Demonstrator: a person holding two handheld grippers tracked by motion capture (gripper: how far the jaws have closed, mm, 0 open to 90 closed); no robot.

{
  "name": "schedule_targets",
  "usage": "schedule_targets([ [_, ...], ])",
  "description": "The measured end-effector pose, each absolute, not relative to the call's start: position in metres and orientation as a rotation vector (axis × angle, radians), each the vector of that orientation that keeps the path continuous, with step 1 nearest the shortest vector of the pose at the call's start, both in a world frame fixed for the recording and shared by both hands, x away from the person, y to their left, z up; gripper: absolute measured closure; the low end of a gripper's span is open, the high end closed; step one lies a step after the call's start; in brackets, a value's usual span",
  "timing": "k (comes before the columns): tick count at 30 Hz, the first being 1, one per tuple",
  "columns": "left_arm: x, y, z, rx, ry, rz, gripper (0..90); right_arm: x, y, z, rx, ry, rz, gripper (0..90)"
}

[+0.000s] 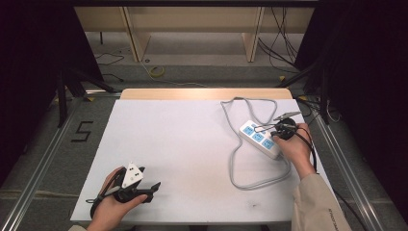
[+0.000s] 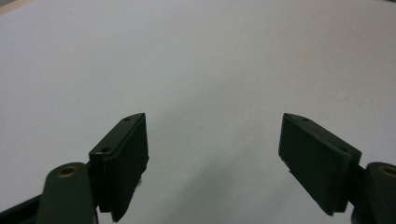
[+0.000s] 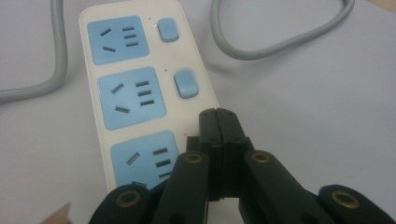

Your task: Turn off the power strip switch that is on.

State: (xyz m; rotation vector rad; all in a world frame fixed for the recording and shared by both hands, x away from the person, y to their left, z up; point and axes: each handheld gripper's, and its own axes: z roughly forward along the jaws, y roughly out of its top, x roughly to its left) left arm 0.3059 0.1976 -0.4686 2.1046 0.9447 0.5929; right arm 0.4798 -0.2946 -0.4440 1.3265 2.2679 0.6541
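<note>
At the table's near left, the left gripper idles, jaws spread over bare white surface. To the right, the right gripper, jaws pressed together, bears on the power strip beside its nearest outlet, apparently pressing that switch; releasing likely follows.

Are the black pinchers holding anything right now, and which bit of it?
Nothing is held. The right gripper is shut with nothing between its jaws, its tip over the power strip by the third switch. The left gripper is open over bare table.
</note>
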Motion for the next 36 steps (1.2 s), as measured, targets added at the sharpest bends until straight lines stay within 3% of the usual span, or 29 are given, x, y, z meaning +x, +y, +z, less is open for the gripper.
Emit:
schedule_targets([
  [36, 0.3053, 0.1969, -0.4685, 2.105, 0.942, 0.592, 24.1, 0.4832, -0.2875, -0.4431, 1.311, 2.289, 0.565, 90.0],
])
